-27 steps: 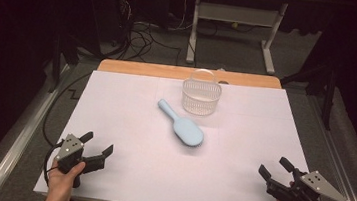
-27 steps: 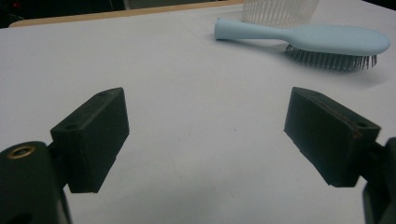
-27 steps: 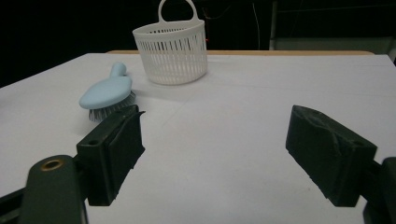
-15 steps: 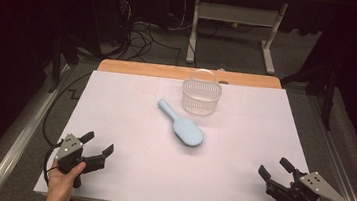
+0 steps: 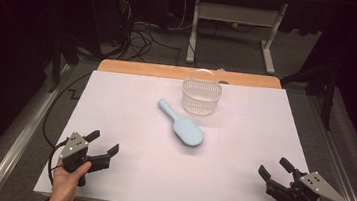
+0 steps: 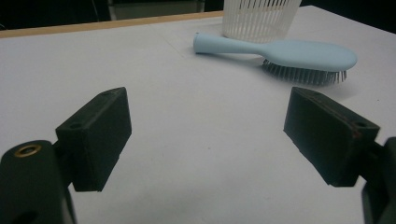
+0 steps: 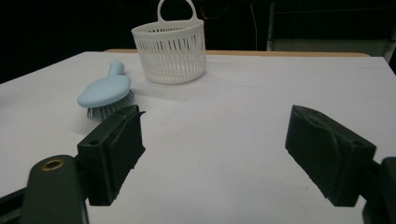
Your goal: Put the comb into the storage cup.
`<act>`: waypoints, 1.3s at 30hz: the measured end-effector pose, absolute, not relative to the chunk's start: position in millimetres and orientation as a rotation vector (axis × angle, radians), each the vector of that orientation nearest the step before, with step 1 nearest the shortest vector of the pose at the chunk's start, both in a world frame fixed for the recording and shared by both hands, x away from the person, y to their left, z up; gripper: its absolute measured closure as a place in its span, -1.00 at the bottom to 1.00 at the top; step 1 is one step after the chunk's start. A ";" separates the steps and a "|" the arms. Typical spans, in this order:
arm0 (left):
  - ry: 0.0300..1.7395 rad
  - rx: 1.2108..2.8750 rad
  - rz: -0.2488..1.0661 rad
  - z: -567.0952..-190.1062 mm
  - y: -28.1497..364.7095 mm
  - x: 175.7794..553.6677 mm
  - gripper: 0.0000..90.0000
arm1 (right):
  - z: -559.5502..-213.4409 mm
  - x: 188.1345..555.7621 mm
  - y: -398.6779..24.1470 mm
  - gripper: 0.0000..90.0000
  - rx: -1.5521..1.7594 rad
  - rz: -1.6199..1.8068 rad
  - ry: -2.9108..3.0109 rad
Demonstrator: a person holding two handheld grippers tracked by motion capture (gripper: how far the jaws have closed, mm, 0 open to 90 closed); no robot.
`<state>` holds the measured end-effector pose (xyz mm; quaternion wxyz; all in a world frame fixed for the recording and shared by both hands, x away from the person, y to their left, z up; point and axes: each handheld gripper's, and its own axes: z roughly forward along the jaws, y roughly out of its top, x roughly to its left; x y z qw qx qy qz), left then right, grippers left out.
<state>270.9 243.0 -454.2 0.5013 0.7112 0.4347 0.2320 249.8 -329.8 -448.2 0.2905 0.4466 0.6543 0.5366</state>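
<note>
A light blue hairbrush lies bristles down near the middle of the white table top, its handle pointing to the far left. Just behind it stands a small white slotted basket with a loop handle. My left gripper rests at the near left corner, open, nothing between its fingers. At the near right corner my right gripper is open and empty too. The left gripper view has the hairbrush and basket ahead past its gripper. The right gripper view has the hairbrush to the left and the basket behind it.
The white sheet covers the table, with a wooden strip bare along the far edge. Cables and a white desk frame sit on the dark floor beyond. Metal rails run along both sides of the table.
</note>
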 end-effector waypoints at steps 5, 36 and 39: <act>1.034 1.726 0.542 -453.1 240.7 273.3 -0.64 | -448.1 249.4 -329.1 -0.56 1.193 1.426 1.741; 0.976 1.752 0.510 -448.1 216.3 297.2 -0.53 | -448.8 253.3 -325.8 -0.55 1.182 1.421 1.770; 0.974 1.756 0.507 -448.0 214.1 301.3 -0.53 | -448.9 253.4 -326.5 -0.55 1.184 1.423 1.772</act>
